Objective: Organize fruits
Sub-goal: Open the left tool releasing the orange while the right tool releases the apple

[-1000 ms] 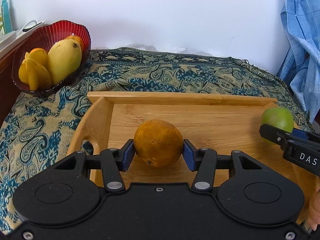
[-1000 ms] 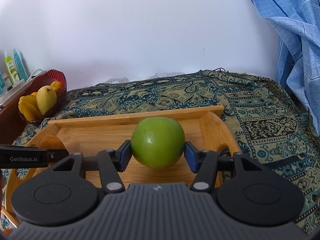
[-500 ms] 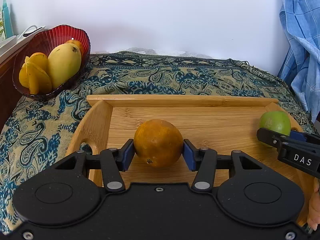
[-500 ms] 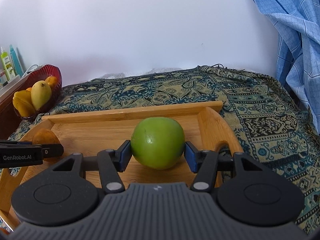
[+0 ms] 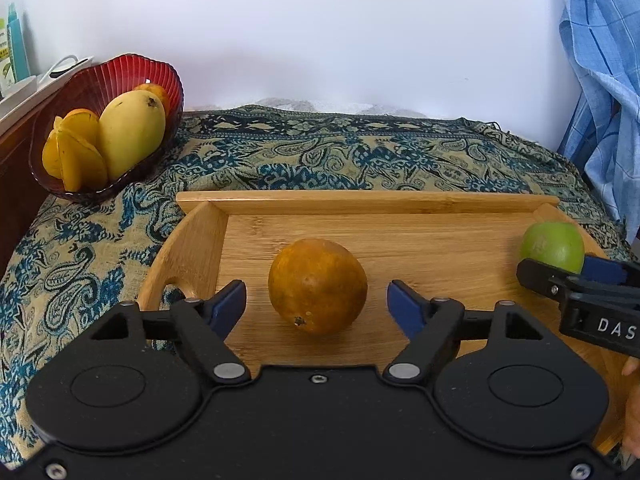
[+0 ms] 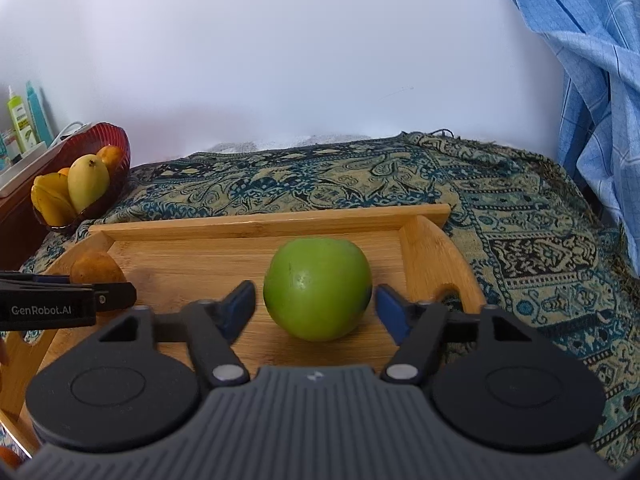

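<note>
Left wrist: both tools (image 5: 317,305) (image 6: 316,307) gape around round fruits on bamboo tray (image 5: 400,236).

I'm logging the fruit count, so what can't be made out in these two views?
- Red ribbed glass bowl: its far fruit sits behind the yellow mango, both views.
- Wooden bamboo tray: near edge hidden by each gripper body.
- Round orange fruit: partly covered by the left gripper, right wrist view.
</note>
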`<act>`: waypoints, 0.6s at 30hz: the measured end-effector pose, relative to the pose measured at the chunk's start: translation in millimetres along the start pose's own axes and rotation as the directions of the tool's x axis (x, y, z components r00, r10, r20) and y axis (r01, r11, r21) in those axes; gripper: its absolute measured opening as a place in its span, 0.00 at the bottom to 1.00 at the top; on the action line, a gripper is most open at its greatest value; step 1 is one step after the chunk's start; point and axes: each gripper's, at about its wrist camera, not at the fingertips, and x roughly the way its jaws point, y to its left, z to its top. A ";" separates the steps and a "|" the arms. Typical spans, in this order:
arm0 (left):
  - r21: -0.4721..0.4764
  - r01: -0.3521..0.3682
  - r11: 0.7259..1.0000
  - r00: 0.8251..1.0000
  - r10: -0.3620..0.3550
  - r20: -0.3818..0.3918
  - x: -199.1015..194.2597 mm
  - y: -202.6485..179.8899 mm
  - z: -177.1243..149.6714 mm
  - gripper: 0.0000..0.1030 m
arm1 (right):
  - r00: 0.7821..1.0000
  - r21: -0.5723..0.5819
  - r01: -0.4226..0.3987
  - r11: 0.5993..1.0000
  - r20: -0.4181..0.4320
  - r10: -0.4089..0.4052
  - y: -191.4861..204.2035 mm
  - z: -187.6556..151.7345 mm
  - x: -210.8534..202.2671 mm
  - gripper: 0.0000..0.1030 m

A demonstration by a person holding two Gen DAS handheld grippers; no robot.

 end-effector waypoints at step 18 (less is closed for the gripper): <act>0.019 -0.008 1.000 1.000 0.008 -0.011 -20.9 -1.5 -17.1 0.94 | 1.000 -0.003 -0.011 1.000 0.009 0.011 -1.2 0.1 -18.6 0.88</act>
